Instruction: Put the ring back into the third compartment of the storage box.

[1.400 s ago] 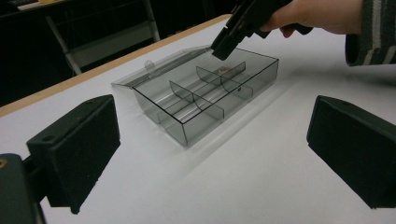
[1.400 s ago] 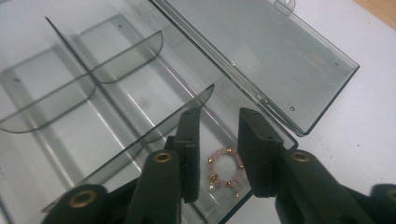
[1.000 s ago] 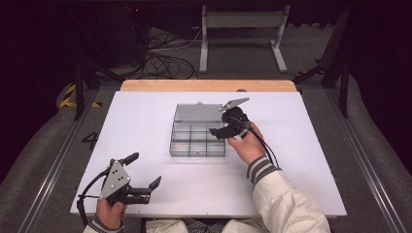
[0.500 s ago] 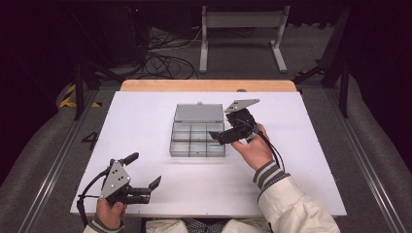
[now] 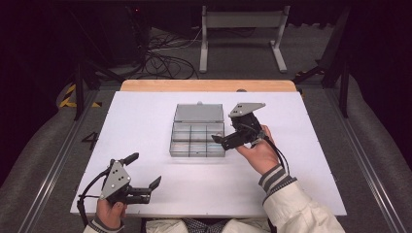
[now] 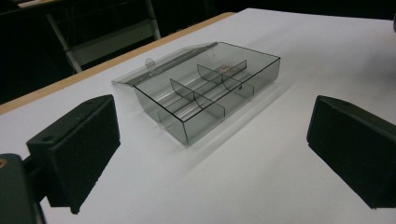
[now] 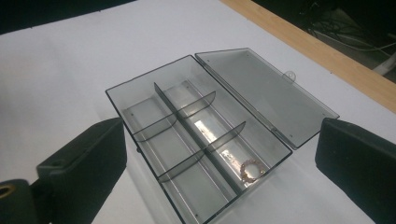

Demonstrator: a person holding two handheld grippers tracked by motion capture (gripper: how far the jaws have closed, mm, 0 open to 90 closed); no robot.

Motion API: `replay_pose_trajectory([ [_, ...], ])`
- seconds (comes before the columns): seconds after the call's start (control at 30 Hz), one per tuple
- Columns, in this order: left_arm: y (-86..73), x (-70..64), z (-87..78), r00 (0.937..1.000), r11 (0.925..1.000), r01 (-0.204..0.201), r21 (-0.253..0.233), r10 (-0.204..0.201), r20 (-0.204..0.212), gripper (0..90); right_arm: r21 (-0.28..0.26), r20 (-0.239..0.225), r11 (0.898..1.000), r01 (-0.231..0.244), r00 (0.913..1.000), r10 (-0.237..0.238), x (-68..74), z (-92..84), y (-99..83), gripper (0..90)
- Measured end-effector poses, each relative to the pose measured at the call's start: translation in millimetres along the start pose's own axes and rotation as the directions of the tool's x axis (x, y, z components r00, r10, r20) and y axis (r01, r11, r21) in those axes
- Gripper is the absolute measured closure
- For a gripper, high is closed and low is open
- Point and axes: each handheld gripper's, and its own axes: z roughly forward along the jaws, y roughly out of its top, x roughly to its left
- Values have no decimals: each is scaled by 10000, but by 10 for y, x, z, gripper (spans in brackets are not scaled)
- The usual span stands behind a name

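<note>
A clear grey compartment box (image 5: 197,141) lies mid-table with its lid (image 5: 199,112) folded flat behind it. In the right gripper view a small coppery beaded ring (image 7: 251,169) rests in the end compartment beside the lid hinge of the box (image 7: 187,140). My right gripper (image 5: 226,132) hovers just off the box's right edge. Its jaws have just been opening and now stand open with nothing between them (image 7: 224,156). My left gripper (image 5: 143,171) rests near the front left corner, open and empty, aimed at the box (image 6: 210,93).
The white tabletop (image 5: 311,145) ends in a wooden strip (image 5: 209,85) at the far side. Cables and a metal stand (image 5: 240,22) sit on the floor beyond. A person's sleeve (image 5: 291,208) comes in from the bottom right.
The right gripper has drawn back to the right and lifted away from the box, and its jaws have spread wider. The left gripper has stayed put.
</note>
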Motion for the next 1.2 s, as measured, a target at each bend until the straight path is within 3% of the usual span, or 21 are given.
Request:
replay_pose_trajectory([
  [0.53, 3, -6, 0, 10000, 10000, -41, 16, 41, 0, 32, -1026, -138, 9947, 13, 9999, -27, 44, -370, -183, 23],
  [1.2, -1, -18, 6, 10000, 10000, 19, -15, -19, -3, 32, -1460, -45, 9888, -307, 9995, 304, -21, -747, -679, 23],
])
